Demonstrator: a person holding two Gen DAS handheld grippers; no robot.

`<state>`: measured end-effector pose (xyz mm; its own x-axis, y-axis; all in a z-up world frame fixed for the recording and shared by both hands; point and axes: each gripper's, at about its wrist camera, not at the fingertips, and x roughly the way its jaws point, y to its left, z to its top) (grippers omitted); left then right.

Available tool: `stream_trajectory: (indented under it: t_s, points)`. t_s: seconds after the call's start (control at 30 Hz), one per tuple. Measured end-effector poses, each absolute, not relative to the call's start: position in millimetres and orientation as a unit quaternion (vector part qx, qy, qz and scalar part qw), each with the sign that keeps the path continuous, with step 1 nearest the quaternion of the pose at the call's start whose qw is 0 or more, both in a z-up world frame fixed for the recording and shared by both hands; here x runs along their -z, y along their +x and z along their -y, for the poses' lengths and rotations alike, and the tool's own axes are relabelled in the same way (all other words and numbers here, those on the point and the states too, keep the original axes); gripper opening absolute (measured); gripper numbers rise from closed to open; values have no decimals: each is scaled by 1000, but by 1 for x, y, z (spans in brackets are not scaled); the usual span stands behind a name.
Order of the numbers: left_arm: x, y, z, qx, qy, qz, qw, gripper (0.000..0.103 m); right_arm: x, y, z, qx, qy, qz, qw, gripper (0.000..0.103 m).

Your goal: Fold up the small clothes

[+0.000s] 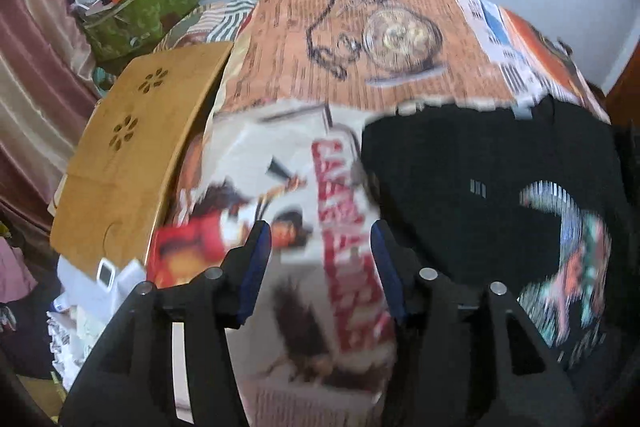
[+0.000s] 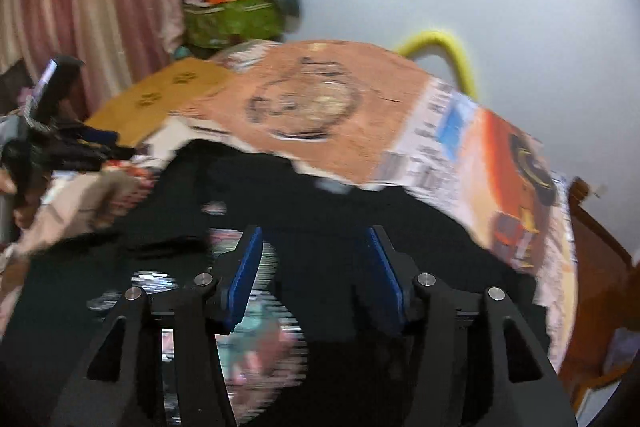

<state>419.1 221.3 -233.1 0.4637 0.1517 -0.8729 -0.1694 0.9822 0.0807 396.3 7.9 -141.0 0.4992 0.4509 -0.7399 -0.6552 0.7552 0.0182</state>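
- Both my left gripper [image 1: 320, 251] and right gripper [image 2: 316, 259] are wide, holding nothing.
- Black printed cotton T-shirt [image 1: 480, 179] lies on the picture-printed bedsheet [image 1: 360, 27].
- I'd pinch its edges evenly on either side of its print.

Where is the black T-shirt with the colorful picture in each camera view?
Left wrist view: the black T-shirt fills the right side, to the right of the open left gripper.
Right wrist view: the black T-shirt lies in the lower middle, under the open right gripper.
Shared landmark: the orange pocket-watch print on the bedspread, just beyond the shirt.
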Motion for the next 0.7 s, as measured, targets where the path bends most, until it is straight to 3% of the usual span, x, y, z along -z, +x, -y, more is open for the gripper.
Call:
stream_trajectory:
  t_s: [0.13, 0.47, 0.5, 0.6, 0.63, 0.7]
  points:
    - [244, 381, -210, -67, -9, -518, 853, 57, 146, 373, -47, -360, -143, -389, 836, 50]
    - [259, 339, -187, -51, 14, -504, 862, 58, 191, 343, -130, -421, -155, -440, 778, 50]
    - [262, 339, -189, -52, 11, -505, 861, 56, 195, 342, -136, -423, -159, -442, 775, 50]
    - [271, 338, -196, -57, -2, -510, 858, 30, 205, 340, -150, -419, -173, -451, 769, 50]
    - [277, 338, -199, -58, -9, -517, 854, 28, 209, 342, -153, -416, -176, -454, 769, 50]
    - [286, 338, -204, -56, -22, -526, 848, 27, 217, 346, -157, -412, -180, -461, 765, 34]
